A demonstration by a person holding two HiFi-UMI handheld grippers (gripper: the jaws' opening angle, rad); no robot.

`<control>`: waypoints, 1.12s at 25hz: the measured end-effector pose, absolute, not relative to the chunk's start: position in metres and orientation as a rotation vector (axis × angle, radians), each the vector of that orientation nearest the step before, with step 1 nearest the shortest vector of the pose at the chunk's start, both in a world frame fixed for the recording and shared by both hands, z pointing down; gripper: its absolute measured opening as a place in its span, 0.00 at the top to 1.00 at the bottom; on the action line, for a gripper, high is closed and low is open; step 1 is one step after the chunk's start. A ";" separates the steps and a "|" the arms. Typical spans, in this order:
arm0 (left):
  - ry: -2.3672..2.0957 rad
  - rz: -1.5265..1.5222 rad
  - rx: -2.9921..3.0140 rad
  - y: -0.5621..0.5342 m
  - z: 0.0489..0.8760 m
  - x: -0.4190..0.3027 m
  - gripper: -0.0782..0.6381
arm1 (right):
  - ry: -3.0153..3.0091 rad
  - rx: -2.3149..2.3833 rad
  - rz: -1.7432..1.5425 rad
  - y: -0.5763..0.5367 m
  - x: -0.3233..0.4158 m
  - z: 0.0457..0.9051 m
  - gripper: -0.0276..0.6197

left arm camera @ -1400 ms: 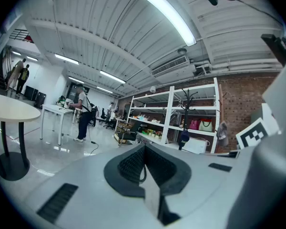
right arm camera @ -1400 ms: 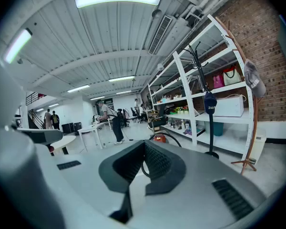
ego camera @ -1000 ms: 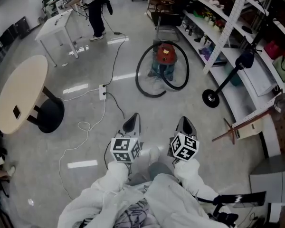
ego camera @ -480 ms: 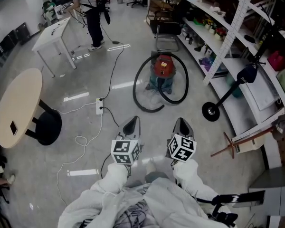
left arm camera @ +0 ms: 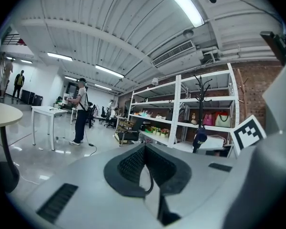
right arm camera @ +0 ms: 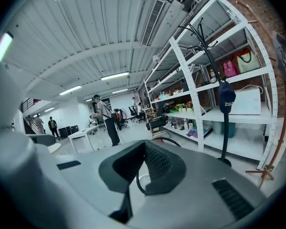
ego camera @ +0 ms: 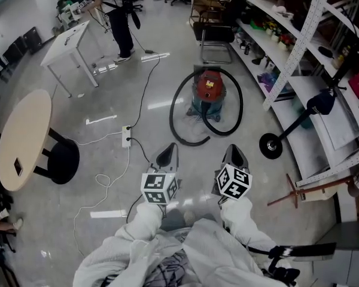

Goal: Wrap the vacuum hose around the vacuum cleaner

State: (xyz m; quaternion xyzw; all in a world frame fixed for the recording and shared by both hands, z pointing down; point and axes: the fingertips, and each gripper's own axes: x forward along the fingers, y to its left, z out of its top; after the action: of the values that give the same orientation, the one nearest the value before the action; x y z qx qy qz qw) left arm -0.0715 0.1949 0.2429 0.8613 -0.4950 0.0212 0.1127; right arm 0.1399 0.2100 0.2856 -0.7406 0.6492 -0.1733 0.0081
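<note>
The red vacuum cleaner [ego camera: 209,84] stands on the floor ahead of me, on a blue base. Its black hose [ego camera: 178,93] lies in a wide loop around it, with the free end [ego camera: 195,142] on the floor closest to me. My left gripper [ego camera: 166,154] and right gripper [ego camera: 234,156] are held side by side, short of the hose and not touching it. Both are shut with nothing in them. In the right gripper view, the hose [right arm camera: 170,140] shows as a black arc just above the shut right gripper [right arm camera: 144,145]. The left gripper [left arm camera: 143,149] faces the shelves.
A white power strip [ego camera: 127,135] and its cables cross the floor at the left. A round table [ego camera: 24,139] and a white table [ego camera: 72,33] stand further left, with a person [ego camera: 121,18] beyond. Shelves [ego camera: 299,46], a black chair [ego camera: 215,31] and a round-based black stand [ego camera: 270,145] line the right.
Both grippers have moved forward together across the floor. The vacuum cleaner and its hose loop now lie closer to them. The jaws stay shut.
</note>
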 end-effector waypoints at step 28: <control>-1.408 0.122 2.536 -0.144 0.287 -0.050 0.89 | 2.271 -2.280 -0.625 -0.132 0.114 0.341 0.94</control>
State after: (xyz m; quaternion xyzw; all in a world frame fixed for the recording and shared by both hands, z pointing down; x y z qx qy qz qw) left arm -0.0499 -0.1443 0.2867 0.8673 -0.4816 0.0416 0.1191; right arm 0.1142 -0.1323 0.3415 -0.6939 0.6911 -0.1901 -0.0681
